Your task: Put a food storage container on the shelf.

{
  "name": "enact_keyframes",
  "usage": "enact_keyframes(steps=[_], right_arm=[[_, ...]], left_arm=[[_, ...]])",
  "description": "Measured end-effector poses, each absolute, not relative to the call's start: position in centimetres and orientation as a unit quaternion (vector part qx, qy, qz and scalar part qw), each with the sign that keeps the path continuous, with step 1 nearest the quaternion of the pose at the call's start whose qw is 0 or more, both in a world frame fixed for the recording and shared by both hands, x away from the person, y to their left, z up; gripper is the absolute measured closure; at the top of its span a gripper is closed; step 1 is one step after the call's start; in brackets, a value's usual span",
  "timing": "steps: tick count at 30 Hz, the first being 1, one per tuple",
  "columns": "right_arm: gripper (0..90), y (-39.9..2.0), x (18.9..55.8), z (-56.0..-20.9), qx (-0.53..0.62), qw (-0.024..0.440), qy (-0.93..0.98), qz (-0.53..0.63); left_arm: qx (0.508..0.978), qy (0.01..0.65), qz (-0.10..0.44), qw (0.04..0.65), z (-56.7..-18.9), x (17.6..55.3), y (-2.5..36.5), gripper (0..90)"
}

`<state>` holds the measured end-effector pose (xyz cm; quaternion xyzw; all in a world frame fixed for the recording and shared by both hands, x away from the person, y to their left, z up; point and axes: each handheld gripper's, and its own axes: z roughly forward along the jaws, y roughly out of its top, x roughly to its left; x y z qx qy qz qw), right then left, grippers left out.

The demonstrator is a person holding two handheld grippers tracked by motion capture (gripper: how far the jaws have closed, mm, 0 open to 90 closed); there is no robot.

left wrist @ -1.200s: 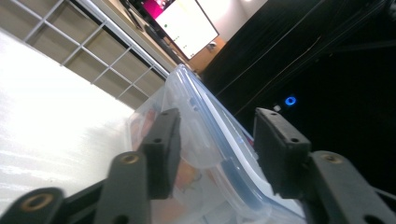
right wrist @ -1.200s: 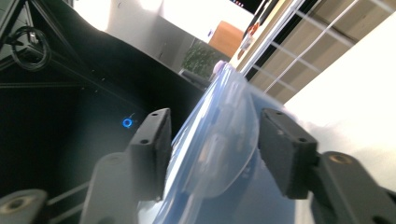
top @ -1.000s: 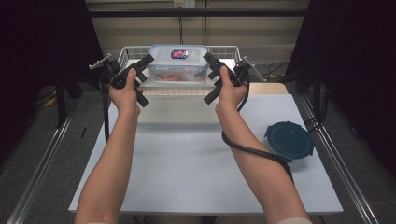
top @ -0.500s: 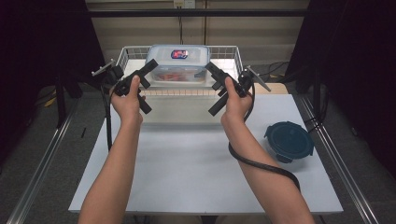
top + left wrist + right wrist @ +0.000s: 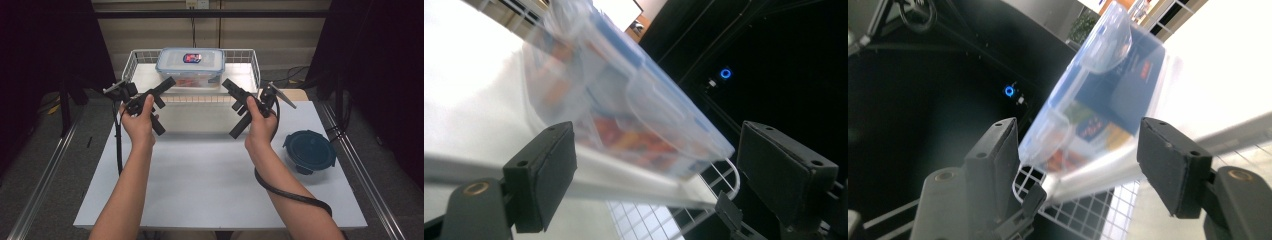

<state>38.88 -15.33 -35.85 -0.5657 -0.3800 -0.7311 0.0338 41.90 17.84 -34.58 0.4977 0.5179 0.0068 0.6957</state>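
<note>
A clear plastic food box [image 5: 190, 67] with a blue-rimmed lid and a red and blue label sits in the white wire basket [image 5: 254, 65] at the back of the table. My left gripper [image 5: 164, 106] hangs in front of the basket's left half, apart from the box. Its jaws have just been opening and nothing is between them. My right gripper [image 5: 230, 108] mirrors it on the right, open and empty, its jaws having widened a little. The left gripper [image 5: 664, 170] view shows the box [image 5: 624, 100] beyond the jaws. So does the right gripper [image 5: 1083, 160] view, the box [image 5: 1098, 100] lying farther off.
A round dark blue lidded container [image 5: 309, 150] rests on the white table [image 5: 200, 180] at the right. Metal rails run along both table sides. A black cable [image 5: 290, 192] loops from the right gripper under the forearm.
Both grippers have drawn back from the ends of the box toward the near side and a little lower. The left jaws have spread wider. The box stays in the basket.
</note>
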Motion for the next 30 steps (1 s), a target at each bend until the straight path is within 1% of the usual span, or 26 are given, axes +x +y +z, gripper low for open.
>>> enact_keyframes(steps=[6, 8, 10, 12, 16, 18, 21, 22, 25, 28, 29, 30], right_arm=[[32.4, -16.6, 37.5, -36.8, -0.568, 0.04, -0.388, -0.725], [32.4, -17.1, 37.0, -37.1, -0.569, 0.036, -0.399, -0.718], [32.4, -17.7, 36.5, -37.4, -0.569, 0.025, -0.409, -0.713], [32.5, -18.3, 36.1, -37.7, -0.569, 0.018, -0.417, -0.708], [32.5, -19.7, 35.4, -38.4, -0.577, 0.021, -0.422, -0.699], [32.7, -20.4, 35.1, -38.7, -0.58, 0.024, -0.424, -0.695], [32.9, -21.6, 34.5, -39.1, -0.582, 0.01, -0.435, -0.687], [32.9, -22.0, 34.3, -39.3, -0.582, 0.005, -0.436, -0.686], [33.2, -23.2, 33.9, -39.7, -0.585, -0.004, -0.44, -0.681], [33.5, -24.3, 33.6, -40.1, -0.59, -0.009, -0.442, -0.675], [33.5, -24.6, 33.4, -40.2, -0.593, -0.007, -0.44, -0.675], [33.5, -24.9, 33.3, -40.3, -0.593, -0.009, -0.441, -0.674]], left_arm=[[0.509, 0.512, 0.001, 0.691, -35.6, 40.6, 17.4, 11.3], [0.52, 0.508, 0.003, 0.687, -36.0, 40.2, 17.3, 10.6], [0.513, 0.512, -0.002, 0.689, -36.1, 40.0, 17.1, 10.1], [0.526, 0.51, -0.003, 0.681, -36.7, 39.6, 17.1, 8.9], [0.521, 0.515, -0.011, 0.68, -37.6, 38.8, 16.9, 7.2], [0.531, 0.516, 0.001, 0.672, -37.9, 38.6, 16.9, 7.2], [0.535, 0.514, -0.011, 0.67, -38.3, 38.3, 16.9, 6.6], [0.528, 0.519, -0.014, 0.672, -38.4, 38.1, 16.7, 6.4], [0.539, 0.516, -0.014, 0.666, -38.8, 37.9, 16.7, 6.1], [0.541, 0.518, -0.013, 0.662, -39.2, 37.8, 16.3, 6.1], [0.548, 0.514, -0.02, 0.66, -39.4, 37.8, 16.4, 5.9], [0.544, 0.518, -0.017, 0.66, -39.5, 37.8, 16.2, 5.5]])
